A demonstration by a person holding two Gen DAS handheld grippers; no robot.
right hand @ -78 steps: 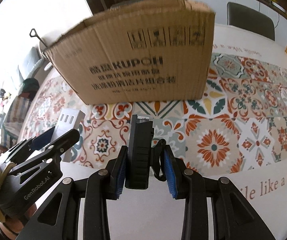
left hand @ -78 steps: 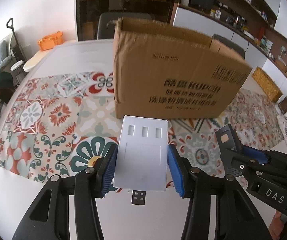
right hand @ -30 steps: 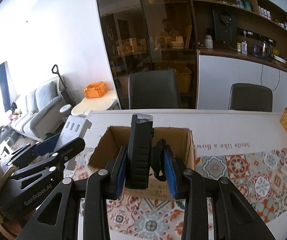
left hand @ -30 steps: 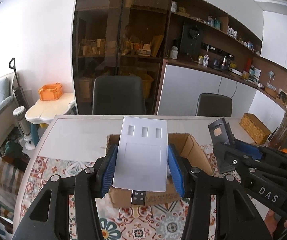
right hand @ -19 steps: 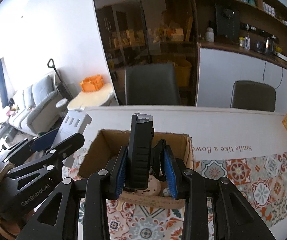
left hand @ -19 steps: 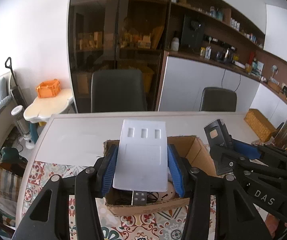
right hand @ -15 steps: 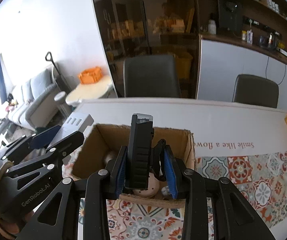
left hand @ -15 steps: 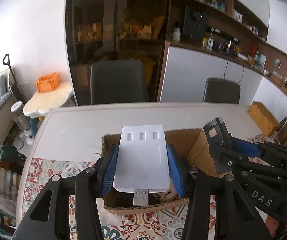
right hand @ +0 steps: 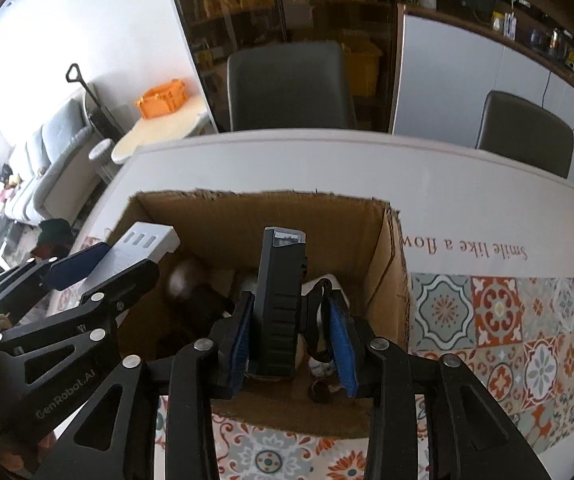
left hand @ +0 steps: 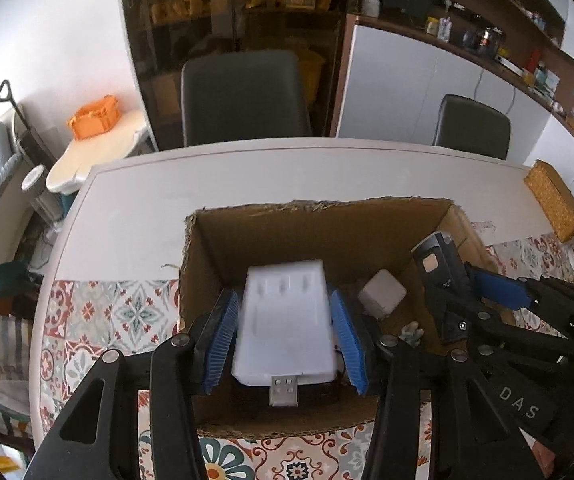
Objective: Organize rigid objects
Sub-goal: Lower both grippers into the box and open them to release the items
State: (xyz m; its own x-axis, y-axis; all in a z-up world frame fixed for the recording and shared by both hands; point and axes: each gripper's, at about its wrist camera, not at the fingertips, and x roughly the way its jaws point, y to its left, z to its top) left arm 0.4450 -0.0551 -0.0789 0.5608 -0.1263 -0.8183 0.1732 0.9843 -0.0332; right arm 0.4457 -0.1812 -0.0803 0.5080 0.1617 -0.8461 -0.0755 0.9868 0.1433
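Left wrist view: the left gripper hangs over the open cardboard box, which stands on the desk beside the patterned tile mat. Its jaws are parted wider than half a second ago; the blue pads no longer press the white plastic device, and a thin gap shows on each side of it. The device, with its metal USB plug pointing toward the camera, looks slightly blurred and sits lower between the jaws than before, over the box interior. Whether it touches the box floor cannot be told. A small white cube-shaped adapter lies inside the box to the right. The right gripper enters from the right, over the box's right wall, carrying the black device.

Right wrist view: the right gripper has its jaws closed on the black ribbed device, held upright with its glossy end up, as in the earlier frames. A black strap loop sits between the device and the right pad. The camera is now tilted further down into the box, so more of the jumbled contents at the bottom show. At left, the left gripper reaches over the box's near-left corner with the white device between its jaws.
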